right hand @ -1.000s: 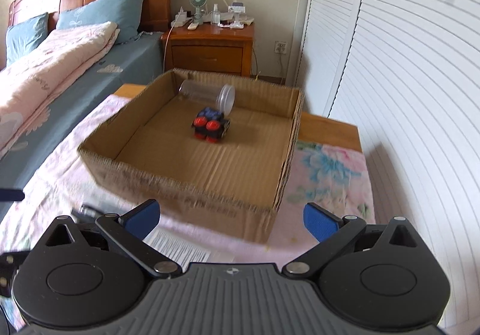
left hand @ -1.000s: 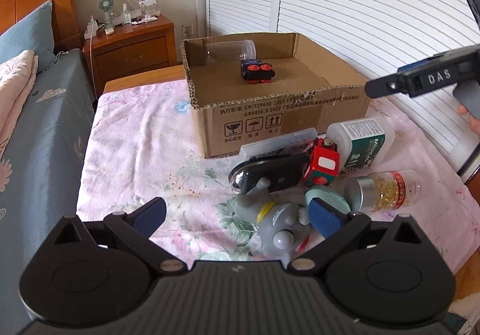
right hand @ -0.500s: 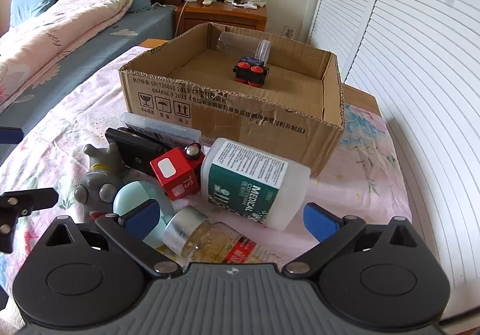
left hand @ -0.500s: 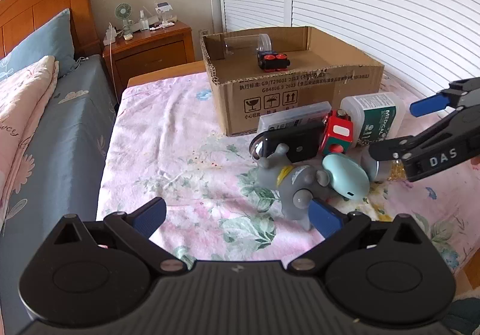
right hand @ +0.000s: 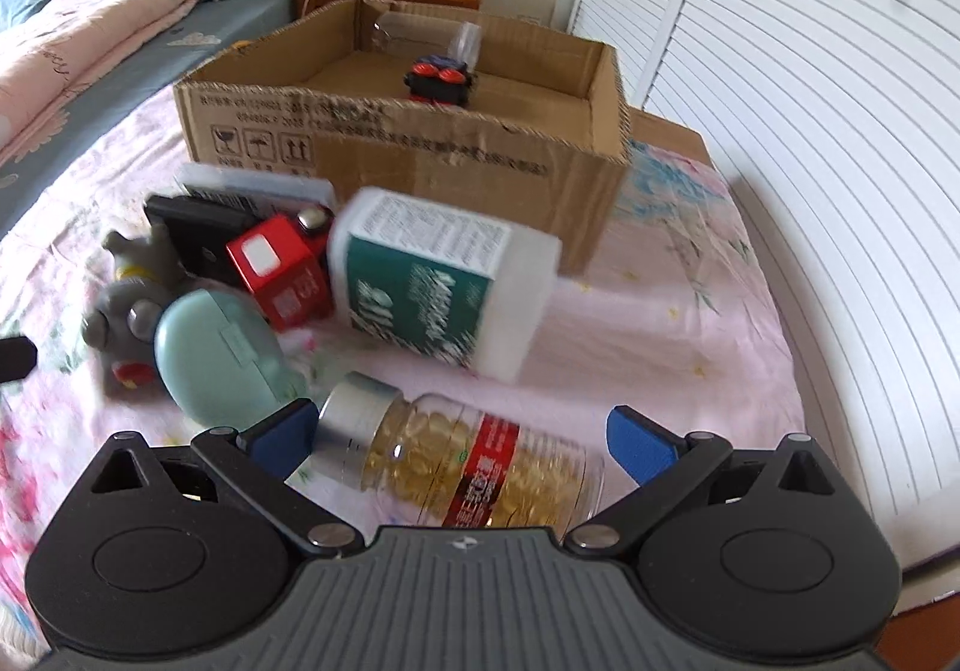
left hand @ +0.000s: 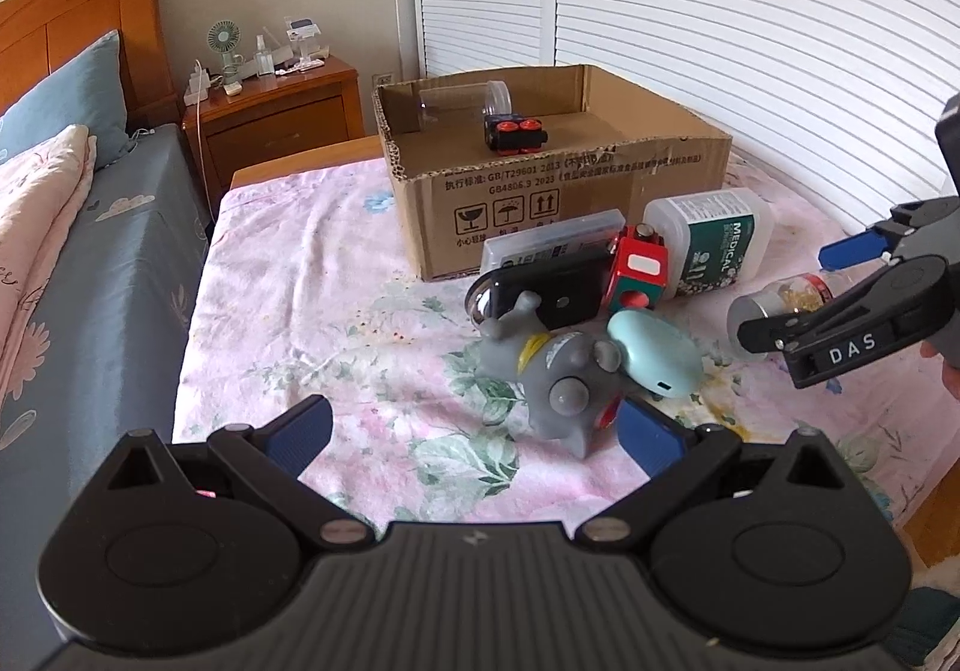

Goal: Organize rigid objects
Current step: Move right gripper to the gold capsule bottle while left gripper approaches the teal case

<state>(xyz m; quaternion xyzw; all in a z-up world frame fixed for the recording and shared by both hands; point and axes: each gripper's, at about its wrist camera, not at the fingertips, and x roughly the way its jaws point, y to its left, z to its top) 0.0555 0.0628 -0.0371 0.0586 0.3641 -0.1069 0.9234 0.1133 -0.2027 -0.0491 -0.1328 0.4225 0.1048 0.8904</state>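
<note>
A cardboard box [left hand: 558, 179] [right hand: 420, 143] stands on the flowered cloth and holds a clear jar [left hand: 462, 101] and a black toy with red caps [left hand: 515, 134] [right hand: 439, 81]. In front of it lie a white medical bottle [left hand: 714, 245] [right hand: 444, 287], a red cube [left hand: 639, 275] [right hand: 282, 269], a black device [left hand: 552, 293], a grey toy figure [left hand: 552, 377] [right hand: 129, 305], a teal case [left hand: 654, 353] [right hand: 222, 359] and a capsule jar with a silver lid [left hand: 780, 305] [right hand: 474, 461]. My right gripper [right hand: 459, 434] is open, its fingers on either side of the capsule jar. My left gripper [left hand: 474, 431] is open and empty, just short of the grey toy.
A flat clear case [left hand: 552, 245] [right hand: 258, 188] leans by the box. A bed with blue sheet [left hand: 90, 281] lies left. A wooden nightstand [left hand: 276, 113] with a small fan stands behind. White louvred doors [left hand: 720, 11] run along the right.
My right gripper has dropped from above the box down to the capsule jar, which now sits between its open fingers. My left gripper has pulled back and up from the pile.
</note>
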